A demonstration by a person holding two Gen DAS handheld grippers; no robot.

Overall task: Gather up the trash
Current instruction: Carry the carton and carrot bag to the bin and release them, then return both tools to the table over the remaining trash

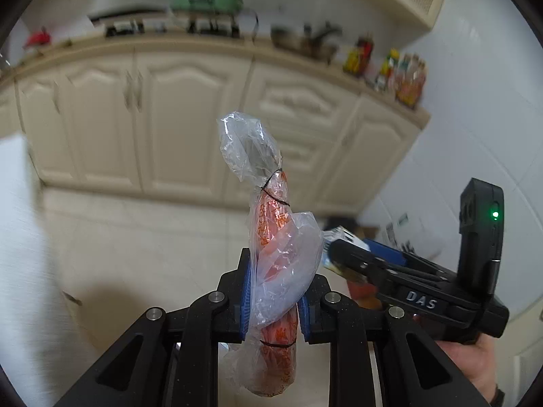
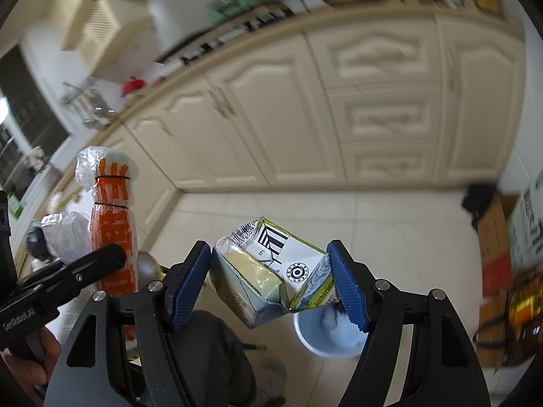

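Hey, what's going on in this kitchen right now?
A person is collecting trash with a hand-held gripper in each hand. The left hand-held gripper is clamped on an orange wrapper roll in clear plastic, bound with thin black bands. The right hand-held gripper is squeezing a crushed drink carton between its blue pads. Both are held up above the tiled floor in front of the cream cabinets, and a light blue bin sits on the floor just below the carton.
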